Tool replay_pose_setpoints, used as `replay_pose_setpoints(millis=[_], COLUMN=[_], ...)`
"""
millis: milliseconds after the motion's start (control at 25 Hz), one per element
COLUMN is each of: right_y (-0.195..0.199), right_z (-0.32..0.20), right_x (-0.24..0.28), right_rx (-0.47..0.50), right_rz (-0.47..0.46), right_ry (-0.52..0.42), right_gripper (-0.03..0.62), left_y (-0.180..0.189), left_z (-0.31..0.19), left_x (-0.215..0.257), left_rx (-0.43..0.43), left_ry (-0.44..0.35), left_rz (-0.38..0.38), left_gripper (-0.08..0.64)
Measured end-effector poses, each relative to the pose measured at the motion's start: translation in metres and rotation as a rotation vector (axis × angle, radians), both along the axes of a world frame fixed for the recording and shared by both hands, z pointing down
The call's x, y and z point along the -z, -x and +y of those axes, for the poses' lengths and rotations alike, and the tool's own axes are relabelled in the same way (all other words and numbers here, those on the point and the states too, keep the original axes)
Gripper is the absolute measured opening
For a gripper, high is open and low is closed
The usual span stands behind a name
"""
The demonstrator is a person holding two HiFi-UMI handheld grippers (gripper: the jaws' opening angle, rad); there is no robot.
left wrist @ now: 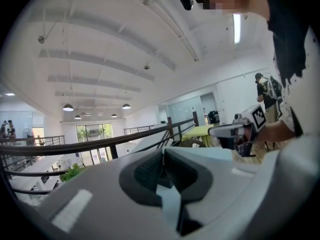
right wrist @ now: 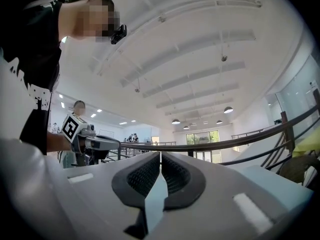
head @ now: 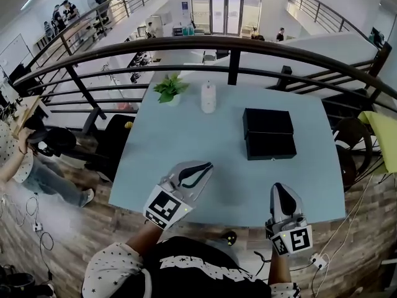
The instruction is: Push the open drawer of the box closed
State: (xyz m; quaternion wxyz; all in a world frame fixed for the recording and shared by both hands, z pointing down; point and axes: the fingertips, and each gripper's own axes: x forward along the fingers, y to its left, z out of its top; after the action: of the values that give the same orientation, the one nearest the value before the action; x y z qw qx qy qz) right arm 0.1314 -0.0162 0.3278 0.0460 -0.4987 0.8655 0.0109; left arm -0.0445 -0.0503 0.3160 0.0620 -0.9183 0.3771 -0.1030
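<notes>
Closest to the lens, a person's black top (head: 198, 272) with white print is seen at the bottom of the head view, and a pair of tongs is held in each hand over the near edge of the light blue table (head: 186, 135). The left tongs (head: 207, 166) are angled toward the right, with their tips above the table top. In the left gripper view their dark ribbed pads (left wrist: 148, 172) are seen brought together at the tips, and nothing is caught between them. The right tongs (head: 277, 189) are pointed straight away from the person, close to the table's front edge. In the right gripper view their pads (right wrist: 145, 174) are seen pressed together along a thin line, and nothing is held.

The black box (head: 268, 121) is placed on the right half of the table, beyond both tongs and well apart from them. It is seen as two black blocks, one behind the other, and the nearer block, apparently the drawer (head: 271, 146), is drawn out toward the person. A small potted plant (head: 170, 88) and a white object (head: 208, 97) are set near the far edge, left of the box. A dark railing (head: 234, 58) is seen behind the table
</notes>
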Motion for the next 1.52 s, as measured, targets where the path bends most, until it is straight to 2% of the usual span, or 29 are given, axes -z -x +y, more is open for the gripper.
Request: replay_pose_setpoints(millis=[160,320,520,840,1120,1520], right_y=[-0.018,-0.045,-0.079,-0.114,-0.124,-0.122], right_z=[-0.007,-0.015,-0.022,-0.032,-0.062,-0.121], right_x=[0.0,-0.009,-0.02,-0.046,-0.062,-0.116], right_rx=[0.013,0.014,0.002,-0.042,-0.096,-0.152], right_rz=[-0.002,0.001,0.015,0.046,0.031,0.046], right_ry=[0.0,0.022,0.042,0.088,0.137,0.246], right_gripper=[-0.002,-0.002,-0.002,0.0,0.006,0.014], left_y=[-0.012,-0.04,-0.077,-0.122,-0.139,-0.137], left_z=[-0.01,-0.021,-0.039,-0.06,-0.103,-0.187], left_x=[-0.005,-0.011,-0.015,-0.038,-0.056,-0.108], left_rx=[0.033,0.04,0.045,0.012,-0.014,0.001], left_ry=[0.022,0.045,0.028,0.057,0.088,0.163], left_rz=[-0.013,-0.023,-0.001,0.016,-0.006,0.0], left_gripper=[0.0,0.0,0.0,0.0,0.0,0.0])
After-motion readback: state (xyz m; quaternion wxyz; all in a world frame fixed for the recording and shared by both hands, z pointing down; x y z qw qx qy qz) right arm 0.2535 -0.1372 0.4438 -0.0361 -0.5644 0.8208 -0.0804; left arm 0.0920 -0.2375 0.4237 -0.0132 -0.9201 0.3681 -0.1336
